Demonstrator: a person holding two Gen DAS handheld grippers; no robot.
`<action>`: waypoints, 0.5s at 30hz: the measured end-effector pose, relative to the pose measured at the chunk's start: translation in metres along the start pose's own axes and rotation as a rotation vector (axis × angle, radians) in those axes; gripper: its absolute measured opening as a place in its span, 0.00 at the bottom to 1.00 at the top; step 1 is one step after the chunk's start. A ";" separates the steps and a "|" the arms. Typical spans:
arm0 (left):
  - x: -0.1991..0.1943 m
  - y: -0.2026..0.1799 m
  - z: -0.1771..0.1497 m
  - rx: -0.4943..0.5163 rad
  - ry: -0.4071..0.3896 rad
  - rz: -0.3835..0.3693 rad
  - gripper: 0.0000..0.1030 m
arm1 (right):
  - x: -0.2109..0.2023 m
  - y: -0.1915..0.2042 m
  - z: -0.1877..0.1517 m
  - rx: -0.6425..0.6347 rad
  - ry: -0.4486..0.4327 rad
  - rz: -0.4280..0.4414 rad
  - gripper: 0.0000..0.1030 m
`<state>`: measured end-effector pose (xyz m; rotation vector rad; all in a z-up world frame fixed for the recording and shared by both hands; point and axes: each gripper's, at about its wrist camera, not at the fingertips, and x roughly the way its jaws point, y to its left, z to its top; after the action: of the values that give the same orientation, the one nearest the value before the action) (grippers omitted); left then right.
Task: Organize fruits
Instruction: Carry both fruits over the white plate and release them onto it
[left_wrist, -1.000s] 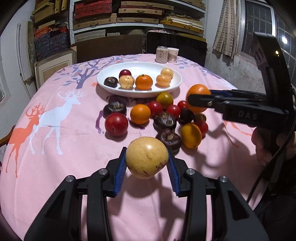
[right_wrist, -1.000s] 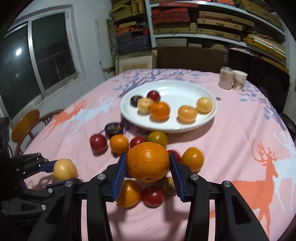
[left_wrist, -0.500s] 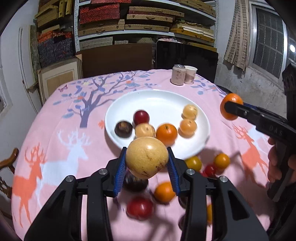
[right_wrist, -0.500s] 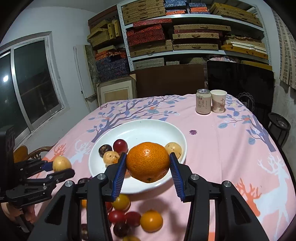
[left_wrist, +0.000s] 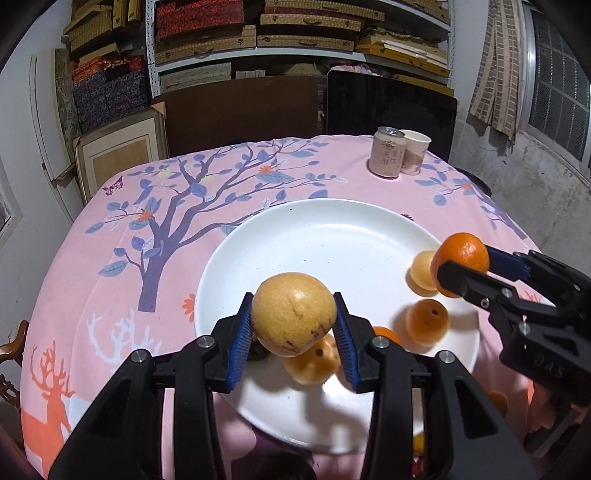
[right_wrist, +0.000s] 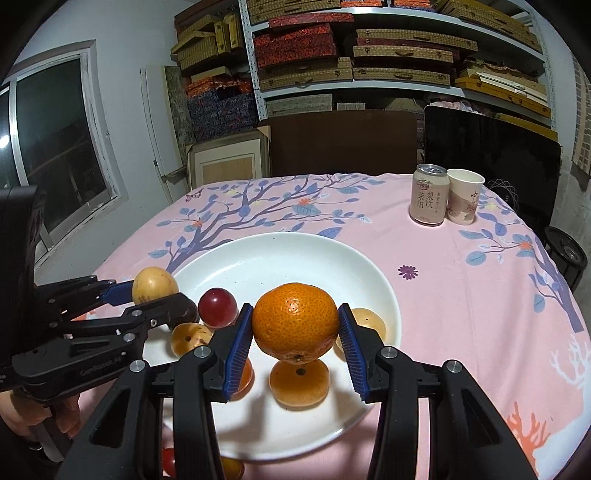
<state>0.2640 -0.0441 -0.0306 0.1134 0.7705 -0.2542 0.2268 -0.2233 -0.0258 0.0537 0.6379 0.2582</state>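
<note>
Both grippers have carried their fruit forward over 1 second, from above the loose pile on the pink tablecloth to above the white plate, so the job now looks close to 2 drops. From the left wrist view, the left gripper (left_wrist: 293, 326) is clenched on a yellow fruit (left_wrist: 293, 313) at lower centre of the frame, hanging over the near half of the plate (left_wrist: 280, 243). At the right edge the right gripper (left_wrist: 461, 266) clasps an orange (left_wrist: 466, 254) over the plate's right side, with a pale fruit (left_wrist: 421, 271) just behind it and another amber fruit (left_wrist: 427, 322) below. This view shows the wide bare stretch of plate ahead of the yellow fruit, a good place to set it down. From the right wrist view, the right gripper (right_wrist: 296, 325) is closed on the orange (right_wrist: 295, 321) at lower centre, directly above an amber fruit (right_wrist: 299, 384) already on the plate (right_wrist: 295, 254). At left of frame the left gripper (right_wrist: 153, 291) grips the yellow fruit (right_wrist: 154, 285) near the plate's left rim. Only this view shows the red fruit (right_wrist: 217, 307) on the plate, and 2 stray fruits still on the cloth at the bottom edge, so more trips remain. A can (right_wrist: 429, 199) and a paper cup (right_wrist: 464, 201) stand together well beyond the plate.
</note>
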 end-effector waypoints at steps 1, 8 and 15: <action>0.003 0.002 0.002 -0.003 0.001 0.003 0.39 | 0.004 0.000 0.001 -0.004 0.006 -0.004 0.45; 0.016 0.005 0.016 -0.001 -0.009 0.019 0.39 | 0.021 0.002 0.008 -0.031 0.028 -0.025 0.45; 0.034 0.008 0.021 -0.019 0.013 0.026 0.39 | 0.035 0.006 0.012 -0.053 0.054 -0.039 0.46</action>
<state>0.3043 -0.0469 -0.0395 0.1070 0.7836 -0.2220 0.2597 -0.2083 -0.0357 -0.0163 0.6848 0.2389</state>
